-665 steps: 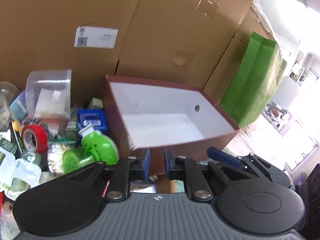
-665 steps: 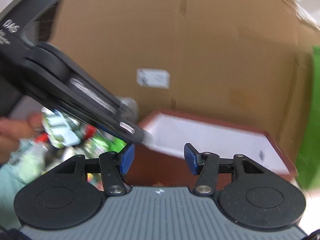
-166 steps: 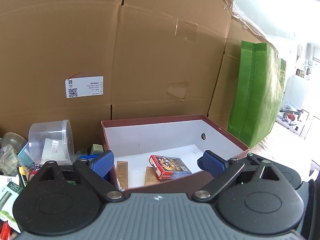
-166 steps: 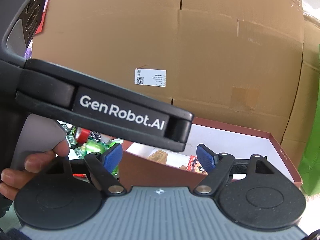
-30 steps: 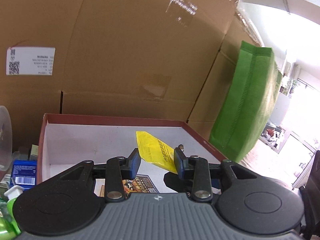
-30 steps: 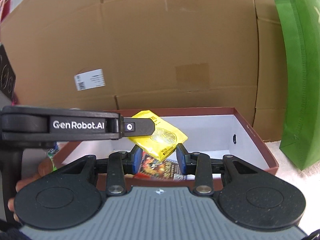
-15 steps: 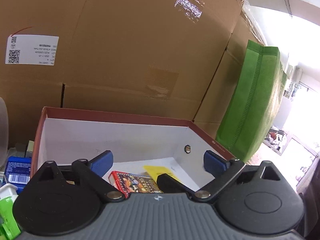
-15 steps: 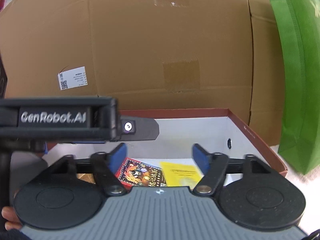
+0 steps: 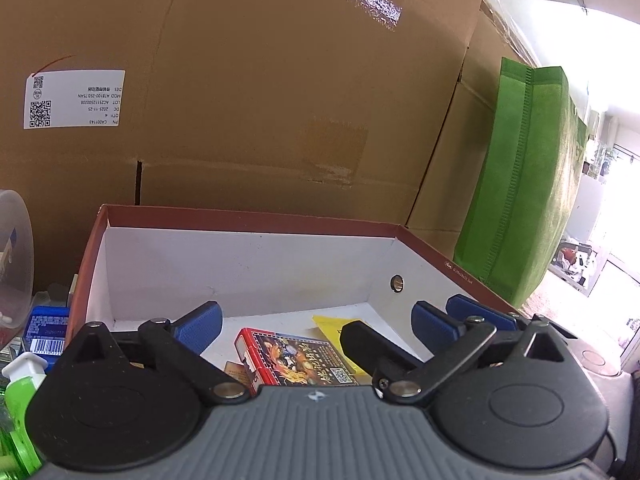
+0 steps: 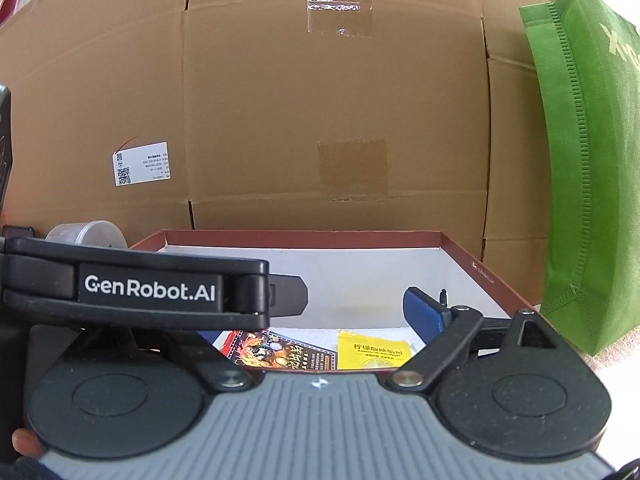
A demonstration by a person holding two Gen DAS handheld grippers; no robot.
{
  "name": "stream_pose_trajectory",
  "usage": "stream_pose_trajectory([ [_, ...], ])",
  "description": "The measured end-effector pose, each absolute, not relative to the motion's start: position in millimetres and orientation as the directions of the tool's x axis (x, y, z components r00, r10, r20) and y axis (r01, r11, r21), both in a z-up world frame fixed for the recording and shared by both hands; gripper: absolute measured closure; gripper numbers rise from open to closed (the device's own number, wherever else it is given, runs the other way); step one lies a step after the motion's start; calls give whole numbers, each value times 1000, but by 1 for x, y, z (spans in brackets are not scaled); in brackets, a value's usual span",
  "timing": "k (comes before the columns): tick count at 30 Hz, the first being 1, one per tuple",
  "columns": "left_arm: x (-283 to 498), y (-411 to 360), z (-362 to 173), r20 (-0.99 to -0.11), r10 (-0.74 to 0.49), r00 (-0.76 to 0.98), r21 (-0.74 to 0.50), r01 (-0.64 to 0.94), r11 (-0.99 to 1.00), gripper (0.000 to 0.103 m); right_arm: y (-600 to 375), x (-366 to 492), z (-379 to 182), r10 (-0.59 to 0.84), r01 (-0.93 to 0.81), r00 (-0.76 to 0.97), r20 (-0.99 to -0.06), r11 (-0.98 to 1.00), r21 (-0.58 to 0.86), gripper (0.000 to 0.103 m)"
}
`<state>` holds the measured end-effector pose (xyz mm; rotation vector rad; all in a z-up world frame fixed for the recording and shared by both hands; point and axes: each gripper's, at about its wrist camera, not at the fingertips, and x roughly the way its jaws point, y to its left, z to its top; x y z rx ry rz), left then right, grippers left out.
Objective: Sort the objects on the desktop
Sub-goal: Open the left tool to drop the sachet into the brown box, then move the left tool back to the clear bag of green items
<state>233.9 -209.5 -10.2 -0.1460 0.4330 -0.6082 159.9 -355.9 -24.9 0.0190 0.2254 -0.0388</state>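
Both your grippers, left and right, hang wide-jawed and empty over the box; the remaining clutter lies beyond its left edge, nearer your left.

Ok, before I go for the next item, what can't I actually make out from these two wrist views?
- Box floor, near half: both views, hidden by the gripper bodies.
- Card box and yellow packet: lower edges cut off by the same bodies.
- Brown item beside the card box: left view, only a sliver.
- Desktop clutter: left view, only the blue box and green item at the edge.
- Right gripper, left finger: covered by the left gripper's arm.
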Motion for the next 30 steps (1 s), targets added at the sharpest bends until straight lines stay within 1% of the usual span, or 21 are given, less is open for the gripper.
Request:
stream_pose_trajectory([
  [9, 220, -212, -3, -323, -578, 749, -221, 534, 816, 0, -353, 155, -20, -29, 37, 976, -214, 999, 35, 14],
  [13, 204, -211, 4, -295, -556, 777, -169, 530, 831, 0, -346, 145, -16, -41, 51, 979, -197, 998, 46, 14],
  [17, 185, -205, 11, -294, -531, 795, -135, 516, 846, 0, -339, 129, -13, -40, 54, 980, -194, 996, 65, 14],
  [22, 154, -187, 22, -269, -521, 810, -101, 514, 852, 0, -322, 104, -2, -29, 43, 983, -181, 996, 76, 14],
  [26, 125, -173, 29, -307, -468, 829, -83, 466, 881, 0, -305, 81, 6, 7, 10, 978, -210, 997, 80, 14],
  [30, 102, -153, 24, -365, -425, 829, -105, 416, 903, 0, -284, 61, 5, 49, -28, 963, -266, 996, 82, 14],
])
